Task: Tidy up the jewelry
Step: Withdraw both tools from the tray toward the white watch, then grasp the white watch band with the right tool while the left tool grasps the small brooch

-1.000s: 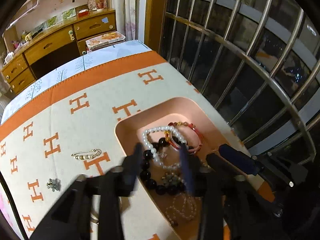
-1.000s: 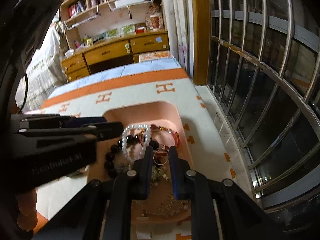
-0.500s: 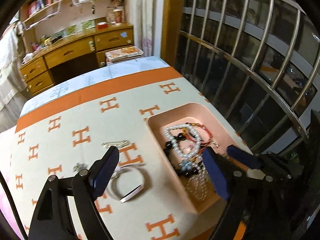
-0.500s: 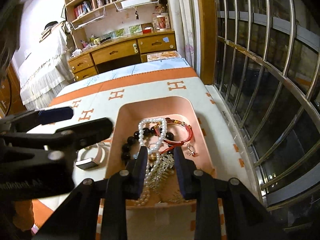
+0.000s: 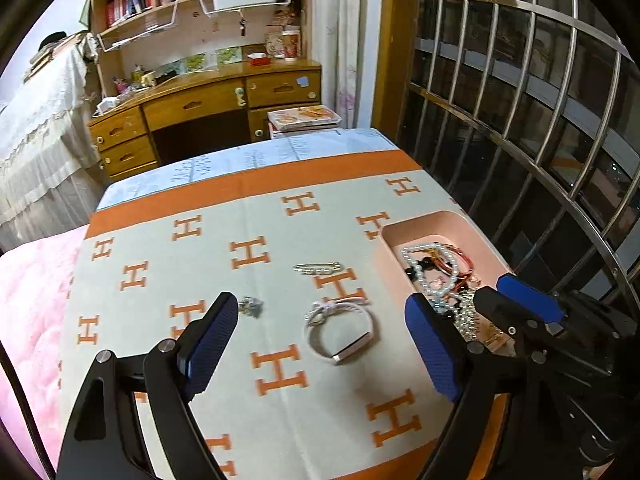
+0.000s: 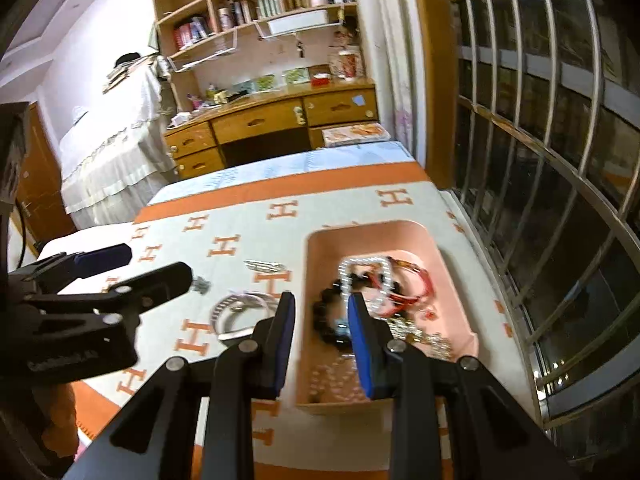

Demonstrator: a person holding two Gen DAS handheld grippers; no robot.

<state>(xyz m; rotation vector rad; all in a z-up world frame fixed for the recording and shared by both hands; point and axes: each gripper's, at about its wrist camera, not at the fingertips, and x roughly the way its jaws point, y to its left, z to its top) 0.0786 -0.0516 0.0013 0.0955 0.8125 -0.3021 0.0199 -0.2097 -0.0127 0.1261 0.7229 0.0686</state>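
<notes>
While the cream blanket patterned with orange H letters [image 5: 280,408] covers the bed, a shallow pink rectangular tray [image 5: 424,228] near its window edge holds a tangle of pearl, black-bead and red bracelets [image 6: 372,292]. The left gripper [image 5: 320,344] hangs wide open and empty above a white band bracelet [image 5: 340,332]; the right gripper [image 6: 320,340] stands partly open, empty, over the tray.

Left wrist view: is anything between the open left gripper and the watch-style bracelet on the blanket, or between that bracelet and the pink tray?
Nothing visible. The bracelet lies bare on the blanket ahead of the open left gripper. The pink tray sits just right of it, with only cloth between. The right gripper hovers over the tray's near end.
</notes>
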